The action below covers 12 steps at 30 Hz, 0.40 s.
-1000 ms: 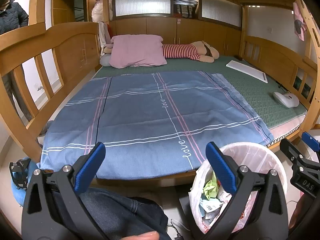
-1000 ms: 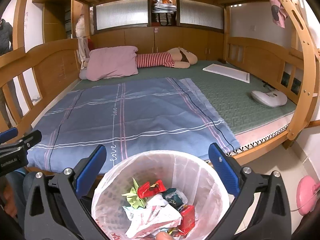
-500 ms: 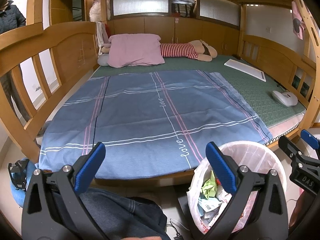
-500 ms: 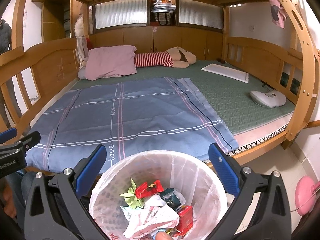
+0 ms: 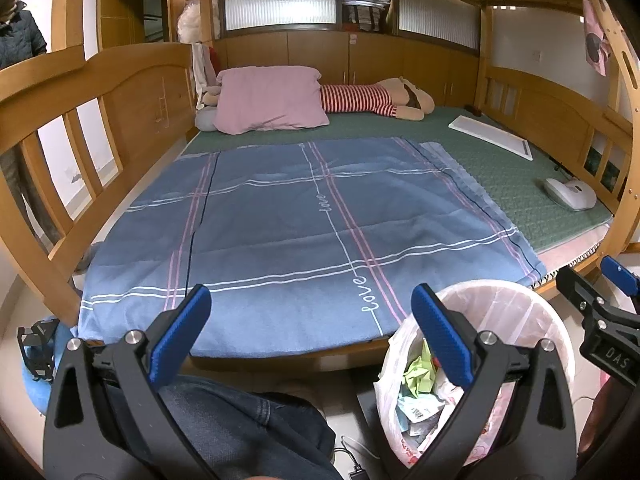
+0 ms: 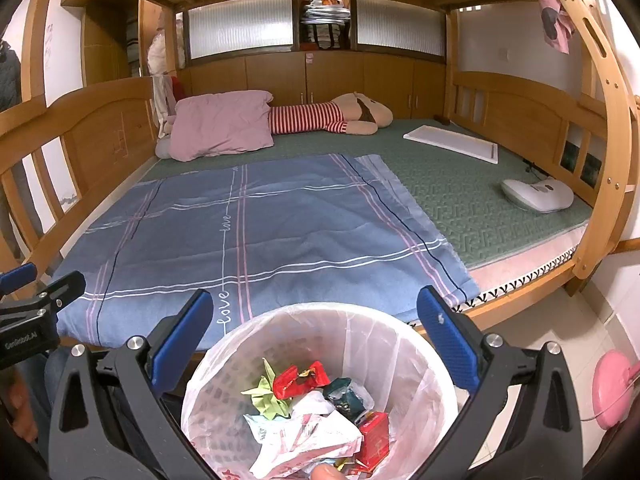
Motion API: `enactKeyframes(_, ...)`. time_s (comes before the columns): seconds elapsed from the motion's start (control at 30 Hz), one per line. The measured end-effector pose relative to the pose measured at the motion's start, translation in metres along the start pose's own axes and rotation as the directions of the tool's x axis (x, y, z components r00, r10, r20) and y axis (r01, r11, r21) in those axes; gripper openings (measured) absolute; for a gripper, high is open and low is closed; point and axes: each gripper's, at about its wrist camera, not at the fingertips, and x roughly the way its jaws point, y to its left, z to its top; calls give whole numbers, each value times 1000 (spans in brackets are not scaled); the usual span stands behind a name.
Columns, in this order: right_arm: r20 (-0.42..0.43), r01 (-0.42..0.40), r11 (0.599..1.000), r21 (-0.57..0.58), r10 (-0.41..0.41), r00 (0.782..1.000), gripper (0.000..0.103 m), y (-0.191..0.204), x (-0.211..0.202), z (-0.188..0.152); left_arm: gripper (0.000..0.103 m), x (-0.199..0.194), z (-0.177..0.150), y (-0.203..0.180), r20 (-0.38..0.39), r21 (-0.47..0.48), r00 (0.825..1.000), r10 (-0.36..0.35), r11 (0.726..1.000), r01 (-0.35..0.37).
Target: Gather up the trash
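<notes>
A white bin with a clear liner (image 6: 320,320) stands on the floor at the foot of the bed, holding crumpled paper, a red wrapper (image 6: 298,376) and other trash. My right gripper (image 6: 314,334) hangs open directly above it with nothing between its fingers. In the left wrist view the same bin (image 5: 520,304) sits at the lower right, and my left gripper (image 5: 310,328) is open and empty over the bed's front edge, left of the bin. The blue checked sheet (image 5: 304,224) on the bed shows no loose trash.
A wooden bunk frame (image 5: 100,80) surrounds the bed. A pink pillow (image 5: 272,98), a striped plush toy (image 5: 372,100), a white board (image 5: 492,136) and a white device (image 5: 570,194) lie on the green mattress. A denim-clad leg (image 5: 240,432) is below. A person (image 5: 16,40) stands at far left.
Both grippers have drifted slightly back and up, so the bed looks a little farther. Both stay open and the bin's contents are unchanged.
</notes>
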Motion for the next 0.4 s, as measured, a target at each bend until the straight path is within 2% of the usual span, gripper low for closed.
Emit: enactKeyframes(0.4,-8,-3,1000,14,3,1000,100,-2,3,-2,100,0,0,-1,2,-2,1000,0,1000,0)
